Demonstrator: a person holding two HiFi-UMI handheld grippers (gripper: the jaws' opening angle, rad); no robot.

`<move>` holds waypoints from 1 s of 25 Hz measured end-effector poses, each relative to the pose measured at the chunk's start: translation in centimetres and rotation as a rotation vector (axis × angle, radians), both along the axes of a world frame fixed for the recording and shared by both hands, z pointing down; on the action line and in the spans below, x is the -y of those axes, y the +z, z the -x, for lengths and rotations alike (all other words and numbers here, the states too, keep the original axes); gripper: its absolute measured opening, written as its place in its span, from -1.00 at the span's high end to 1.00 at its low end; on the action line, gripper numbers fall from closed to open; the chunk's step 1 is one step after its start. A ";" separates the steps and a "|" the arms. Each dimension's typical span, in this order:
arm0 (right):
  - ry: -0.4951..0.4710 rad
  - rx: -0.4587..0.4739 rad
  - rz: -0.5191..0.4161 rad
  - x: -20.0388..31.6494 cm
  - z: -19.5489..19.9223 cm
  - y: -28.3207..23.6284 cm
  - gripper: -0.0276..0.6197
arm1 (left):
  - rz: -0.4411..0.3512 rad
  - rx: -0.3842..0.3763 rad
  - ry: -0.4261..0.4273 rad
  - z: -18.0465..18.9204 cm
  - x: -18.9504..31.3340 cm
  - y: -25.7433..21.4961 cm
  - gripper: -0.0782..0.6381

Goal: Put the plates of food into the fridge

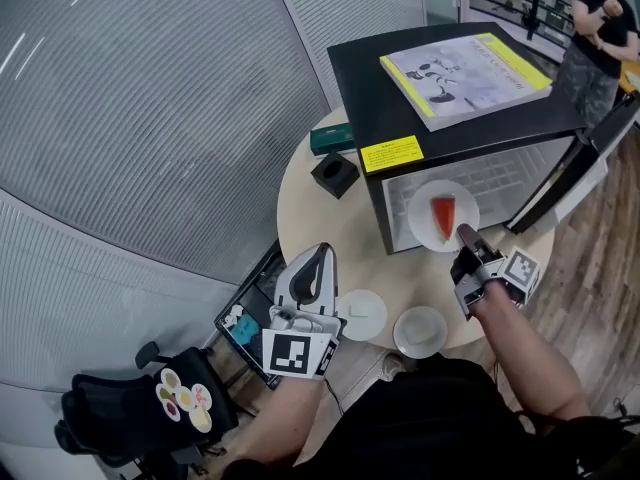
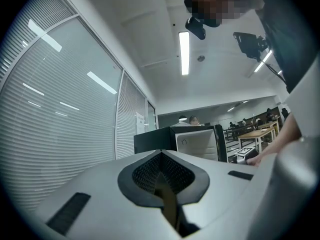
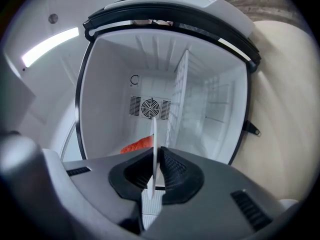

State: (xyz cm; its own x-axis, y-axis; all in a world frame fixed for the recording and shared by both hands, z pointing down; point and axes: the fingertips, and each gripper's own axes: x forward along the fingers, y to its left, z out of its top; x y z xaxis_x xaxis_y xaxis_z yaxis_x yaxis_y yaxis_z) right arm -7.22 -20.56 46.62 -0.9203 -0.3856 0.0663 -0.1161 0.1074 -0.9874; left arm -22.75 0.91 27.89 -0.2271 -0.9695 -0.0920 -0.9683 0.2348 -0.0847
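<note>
Right gripper (image 1: 466,238) clamped on near rim of plate (image 1: 425,208), red slice (image 1: 443,213) on top, right at open fridge (image 1: 365,88) mouth. Left gripper (image 1: 318,255) closed, empty, near table edge. Worry: rim-only pinch, so plate droops and slice slides off, or far edge clips fridge frame.

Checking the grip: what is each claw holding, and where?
The right claw pinches the plate by its rim; the left claw holds nothing.
</note>
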 end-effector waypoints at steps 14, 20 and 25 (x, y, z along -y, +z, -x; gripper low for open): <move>-0.014 -0.044 0.048 1.1 3.6 2.2 0.83 | 0.012 -0.009 -0.038 2.2 1.2 0.3 0.77; -0.013 -0.054 0.070 1.3 4.6 3.0 0.83 | 0.019 -0.012 -0.056 3.1 1.2 0.4 0.77; 0.004 -0.071 0.085 1.6 5.0 3.7 0.83 | 0.028 -0.016 -0.070 3.7 1.0 0.7 0.77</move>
State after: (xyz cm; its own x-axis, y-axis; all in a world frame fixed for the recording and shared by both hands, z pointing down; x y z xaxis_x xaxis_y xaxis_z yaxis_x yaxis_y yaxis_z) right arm -12.19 -22.14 50.32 -0.9104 -0.3800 0.1636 -0.1861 0.0231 -0.9823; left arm -26.48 -0.11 28.59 -0.2953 -0.9534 -0.0612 -0.9511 0.2994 -0.0764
